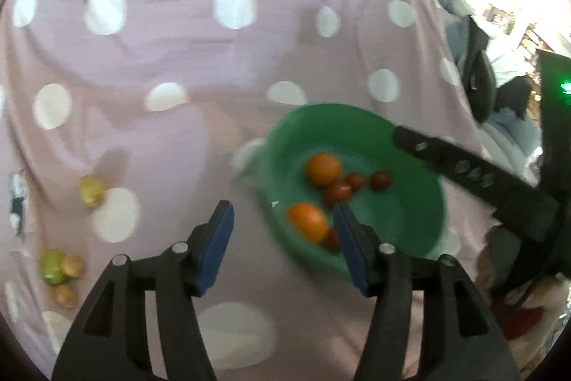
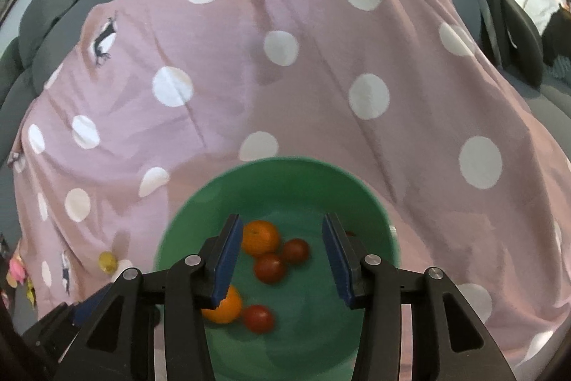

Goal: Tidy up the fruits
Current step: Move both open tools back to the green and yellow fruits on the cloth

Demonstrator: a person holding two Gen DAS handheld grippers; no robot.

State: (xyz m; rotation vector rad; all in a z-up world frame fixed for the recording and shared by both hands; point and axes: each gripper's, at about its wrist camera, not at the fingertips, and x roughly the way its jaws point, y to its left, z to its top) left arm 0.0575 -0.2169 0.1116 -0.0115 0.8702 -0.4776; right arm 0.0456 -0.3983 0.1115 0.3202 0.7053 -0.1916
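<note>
inside green bowl (image 2: pixel 285 181), 2 oranges (image 2: pixel 260 237), tomatoes (image 2: pixel 270 267), upright, right gripper (image 2: pixel 280 259) above

Both the left hand-held gripper (image 1: pixel 283 220) and the right hand-held gripper (image 2: pixel 282 236) hang empty, jaws spread wide.

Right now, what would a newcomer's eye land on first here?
The green bowl near centre, on the pink polka-dot blanket, holding two oranges and small red tomatoes. The open right gripper hovers over it; yellow-green fruits lie loose far left.
</note>
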